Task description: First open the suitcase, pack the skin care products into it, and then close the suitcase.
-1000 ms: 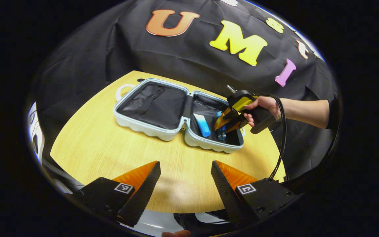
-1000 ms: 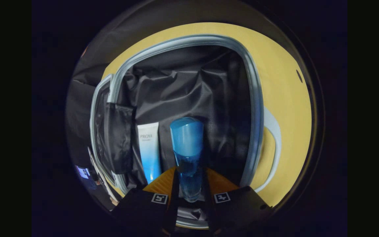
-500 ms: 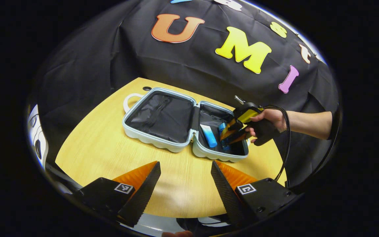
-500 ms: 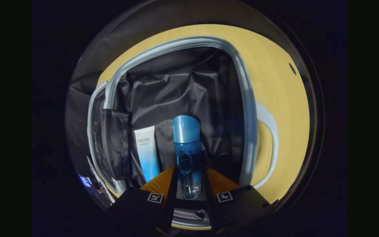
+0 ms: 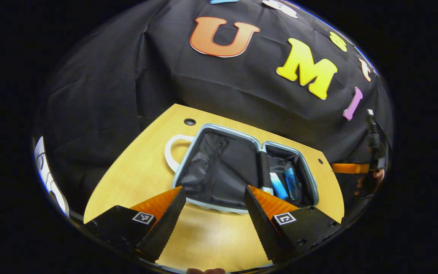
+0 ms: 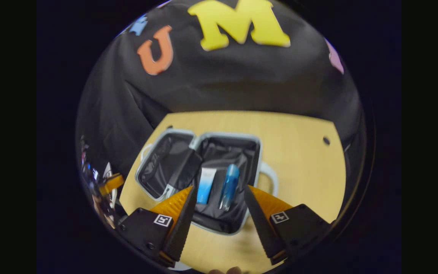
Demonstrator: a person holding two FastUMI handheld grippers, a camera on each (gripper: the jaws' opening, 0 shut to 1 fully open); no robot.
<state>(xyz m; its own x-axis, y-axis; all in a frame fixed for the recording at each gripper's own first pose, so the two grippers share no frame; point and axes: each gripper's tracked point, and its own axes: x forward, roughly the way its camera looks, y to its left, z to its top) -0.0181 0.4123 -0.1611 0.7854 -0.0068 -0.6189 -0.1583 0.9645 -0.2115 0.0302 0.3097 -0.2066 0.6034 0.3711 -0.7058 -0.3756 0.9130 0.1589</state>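
The suitcase [image 6: 200,179] lies open on the bench [image 6: 299,152], tube [image 6: 205,180] and bottle [image 6: 229,186] inside. Both grippers — left gripper [image 5: 214,213], right gripper [image 6: 219,213] — have spread, empty fingers; swing the empty half over squarely.

A pale wooden worktop [image 5: 135,179] with a curved front edge carries everything here. Small dark round holes [image 5: 189,121] sit in its surface near the back edge, one toward each far corner. Behind and around it hangs the black cloth wall [image 5: 127,76], creased and draped down past the worktop's rim. In the right gripper view the same worktop [image 6: 302,160] shows another hole [image 6: 326,140].
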